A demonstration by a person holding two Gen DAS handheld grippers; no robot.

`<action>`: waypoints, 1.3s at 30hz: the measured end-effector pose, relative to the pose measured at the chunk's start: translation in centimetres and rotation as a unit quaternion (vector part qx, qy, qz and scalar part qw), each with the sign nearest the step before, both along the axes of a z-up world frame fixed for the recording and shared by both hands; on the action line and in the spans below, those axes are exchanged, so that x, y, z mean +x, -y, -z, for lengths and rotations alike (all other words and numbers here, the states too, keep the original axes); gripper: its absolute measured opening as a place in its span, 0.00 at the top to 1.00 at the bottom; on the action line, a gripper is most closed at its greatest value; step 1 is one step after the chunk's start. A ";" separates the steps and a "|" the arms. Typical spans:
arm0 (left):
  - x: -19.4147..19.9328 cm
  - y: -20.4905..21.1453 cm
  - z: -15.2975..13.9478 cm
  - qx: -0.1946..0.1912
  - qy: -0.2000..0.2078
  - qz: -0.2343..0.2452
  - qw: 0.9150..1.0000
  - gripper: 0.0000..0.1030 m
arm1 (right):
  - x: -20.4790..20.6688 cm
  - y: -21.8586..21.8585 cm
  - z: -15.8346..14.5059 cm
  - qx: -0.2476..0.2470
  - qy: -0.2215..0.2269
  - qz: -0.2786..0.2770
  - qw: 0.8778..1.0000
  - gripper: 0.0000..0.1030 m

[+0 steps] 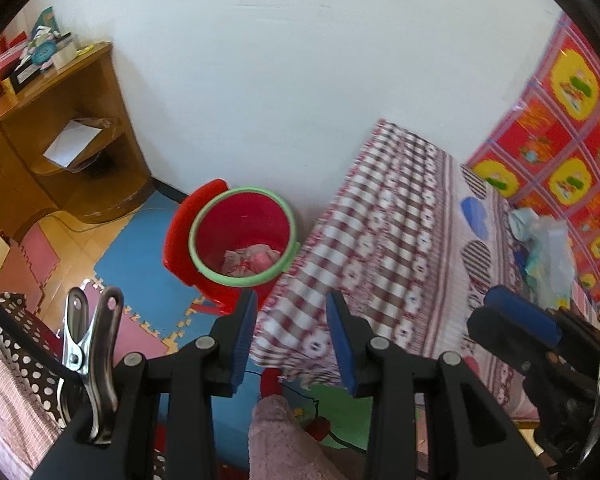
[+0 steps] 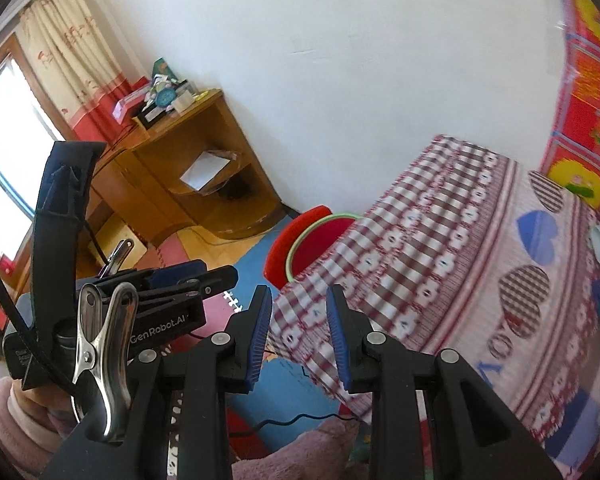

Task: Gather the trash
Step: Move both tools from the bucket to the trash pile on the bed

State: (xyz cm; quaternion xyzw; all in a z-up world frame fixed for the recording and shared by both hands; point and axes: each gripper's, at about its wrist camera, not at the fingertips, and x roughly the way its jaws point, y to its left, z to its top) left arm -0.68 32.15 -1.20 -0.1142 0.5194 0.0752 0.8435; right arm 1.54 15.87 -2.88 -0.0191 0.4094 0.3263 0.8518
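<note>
White-walled room, cloth-covered bench (image 1: 380, 248). Beyond the empty, part-open left hand-held gripper (image 1: 292, 340), crumpled plastic trash (image 1: 548, 248) looks light, soft; pinch a bunched fold. Right hand-held gripper (image 2: 298, 336) likewise empty, part-open.

The only words that can be read are "GenRobot.AI", printed in white on the black body of the left gripper (image 2: 214, 276), seen from the right wrist camera. A small label on the dark block (image 2: 18, 356) at that gripper's rear carries print too small to read. The boxes and cards on top of the wooden cabinet (image 2: 204, 152) and the red and yellow patterned sheet (image 1: 560, 128) bear pictures or print too blurred to make out.
</note>
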 end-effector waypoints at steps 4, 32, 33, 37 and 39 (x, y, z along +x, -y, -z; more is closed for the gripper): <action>0.2 2.6 -0.3 -0.006 0.004 0.018 1.000 0.64 | -0.9 2.4 -0.3 -0.003 0.007 0.015 1.000 0.71; 5.5 14.2 -0.9 -0.012 0.007 0.209 0.978 0.64 | -0.1 14.0 -1.8 -0.002 0.016 0.189 0.982 0.71; 5.7 14.5 -0.9 -0.012 0.006 0.209 0.978 0.64 | 0.0 14.3 -1.8 -0.001 0.016 0.192 0.981 0.71; 6.2 16.0 -0.7 -0.014 0.002 0.208 0.978 0.64 | 0.4 16.5 -1.8 0.003 0.017 0.200 0.980 0.71; 6.6 16.9 -0.7 -0.014 0.002 0.200 0.980 0.64 | 0.6 17.4 -1.7 0.004 0.017 0.198 0.980 0.71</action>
